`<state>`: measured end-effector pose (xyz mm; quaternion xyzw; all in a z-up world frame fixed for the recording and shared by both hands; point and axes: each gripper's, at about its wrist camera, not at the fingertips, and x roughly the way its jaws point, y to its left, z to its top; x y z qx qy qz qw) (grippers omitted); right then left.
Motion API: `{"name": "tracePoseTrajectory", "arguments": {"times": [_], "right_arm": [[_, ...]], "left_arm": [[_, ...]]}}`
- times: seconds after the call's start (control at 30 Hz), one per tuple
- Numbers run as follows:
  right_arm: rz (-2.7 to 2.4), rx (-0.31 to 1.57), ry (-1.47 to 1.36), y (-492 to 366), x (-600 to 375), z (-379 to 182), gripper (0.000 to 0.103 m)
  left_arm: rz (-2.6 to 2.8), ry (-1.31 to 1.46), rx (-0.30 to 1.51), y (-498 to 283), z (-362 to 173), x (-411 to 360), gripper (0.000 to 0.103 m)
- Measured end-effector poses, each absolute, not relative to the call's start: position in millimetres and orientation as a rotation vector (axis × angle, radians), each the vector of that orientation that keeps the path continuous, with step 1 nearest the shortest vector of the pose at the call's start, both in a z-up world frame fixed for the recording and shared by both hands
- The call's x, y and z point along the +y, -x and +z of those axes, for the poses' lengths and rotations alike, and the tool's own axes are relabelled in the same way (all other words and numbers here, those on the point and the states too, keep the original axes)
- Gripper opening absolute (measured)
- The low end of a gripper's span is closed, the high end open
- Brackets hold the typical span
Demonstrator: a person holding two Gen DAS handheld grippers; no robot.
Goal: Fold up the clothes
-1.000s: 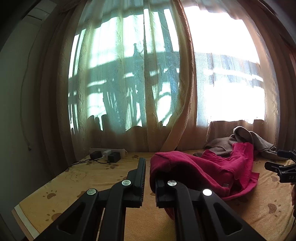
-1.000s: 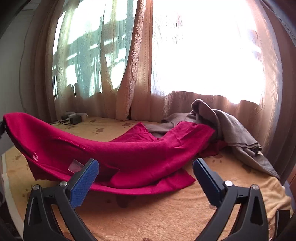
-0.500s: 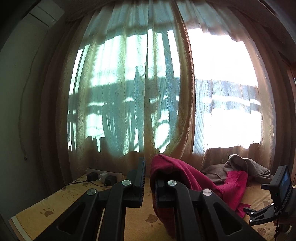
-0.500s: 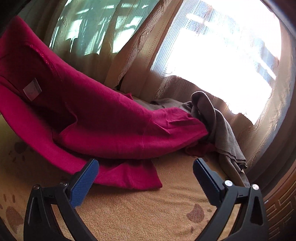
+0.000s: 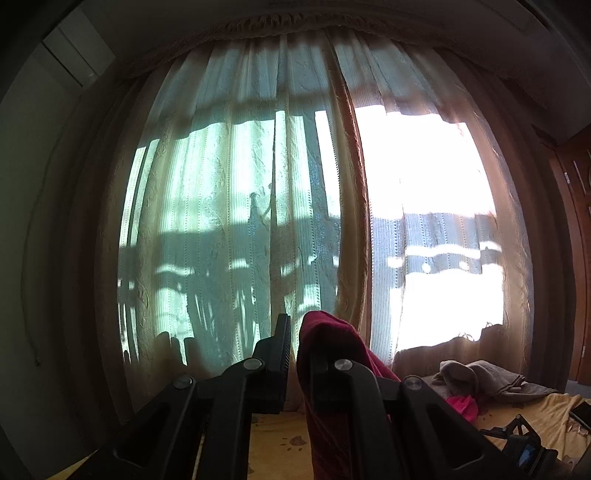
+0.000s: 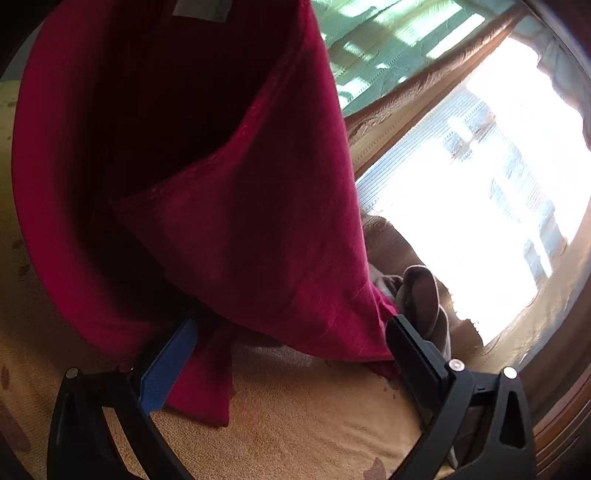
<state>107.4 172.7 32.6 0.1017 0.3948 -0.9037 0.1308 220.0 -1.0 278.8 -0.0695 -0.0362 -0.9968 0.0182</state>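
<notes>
Fingers first: our left gripper (image 5: 293, 354) has its fingers pinched nearly together on a fold of the red garment (image 6: 229, 206), and the cloth drapes over the right-hand finger (image 5: 343, 391) and hangs down from there. Our right gripper (image 6: 291, 339) has its fingers spread wide with nothing clamped; the blue pad (image 6: 168, 369) sits against the hanging red fabric and the black finger (image 6: 417, 354) is at the garment's lower corner, though we can't tell whether that one actually touches. From the right wrist view the red garment fills most of the picture, lifted up with a pale label (image 6: 201, 7) showing near the top, and its lowest folds trail onto the yellow paw-print cover (image 6: 303, 417) we're working on. Just behind the red corner there's a grey-brown garment (image 6: 424, 295) bunched up on the same cover, and in the left view it lies off to the right with a bit of red next to it. Behind all that are the sheer curtains (image 5: 229, 206) with bright daylight coming through, and a wooden door (image 5: 576, 236) at the far right edge.
</notes>
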Motion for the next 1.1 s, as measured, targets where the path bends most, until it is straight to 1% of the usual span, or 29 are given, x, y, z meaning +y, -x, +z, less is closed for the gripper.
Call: {"name": "tracePoseTrajectory", "arguments": {"times": [0.1,0.2,0.3,0.37,0.4,0.43,0.47,0.5,0.53,0.57,0.6,0.67,0.7,0.8,0.9,1.0,1.1], "right_arm": [[-2.611,1.326,-0.053,-133.5,151.1,23.0,0.103],[-2.649,1.444,0.114,-142.8,131.6,14.1,0.103],[-2.736,1.439,0.153,-134.8,124.4,15.4,0.102],[-2.789,1.42,0.143,-125.7,124.2,19.6,0.096],[-2.807,1.394,0.119,-121.0,125.3,23.3,0.084],[-2.825,1.365,0.094,-116.4,126.5,27.2,0.067],[-2.835,1.337,0.071,-113.5,127.8,30.6,0.057],[-2.844,1.309,0.047,-110.8,129.1,34.0,0.038],[-2.86,1.281,0.054,-112.6,131.7,37.8,0.022],[-2.877,1.253,0.064,-114.8,134.4,41.7,0.016],[-2.894,1.225,0.073,-116.9,137.1,45.5,0.013],[-2.925,1.159,0.104,-125.9,145.5,55.1,0.012],[-2.94,1.125,0.12,-130.5,149.8,59.9,0.007],[-2.998,0.981,0.138,-141.8,165.9,83.8,0.006],[-3.064,0.767,0.117,-146.5,187.9,119.2,0.006],[-3.107,0.503,0.114,-149.8,215.4,159.4,0.006],[-3.142,0.304,0.216,-163.1,239.3,198.4,0.006]], "left_arm": [[-3.116,0.242,-0.149,-223.0,289.4,4.5,0.009],[-3.137,0.256,-0.165,-228.0,298.0,7.5,0.009],[-3.152,0.257,-0.141,-231.5,305.4,4.5,0.009],[-3.17,0.246,-0.091,-232.8,308.9,-1.6,0.009],[-3.175,0.244,-0.073,-233.2,310.2,-4.6,0.009],[-3.172,0.246,-0.065,-233.9,311.1,-6.4,0.009],[-3.164,0.251,-0.063,-234.9,311.6,-7.7,0.009],[-3.155,0.255,-0.066,-236.1,312.1,-8.7,0.009],[-3.145,0.258,-0.069,-237.3,312.7,-10.1,0.009],[-3.135,0.259,-0.07,-238.2,313.3,-11.9,0.009],[-3.126,0.259,-0.069,-238.8,314.0,-14.1,0.009],[-3.11,0.259,-0.062,-239.1,315.6,-18.8,0.009],[-3.102,0.26,-0.059,-239.3,316.3,-20.8,0.009],[-3.084,0.261,-0.055,-239.7,318.2,-24.8,0.009],[-3.073,0.263,-0.063,-240.7,319.5,-26.6,0.009],[-3.057,0.273,-0.071,-243.2,322.9,-28.1,0.009],[-3.047,0.292,-0.077,-248.0,327.3,-29.4,0.009]]}}
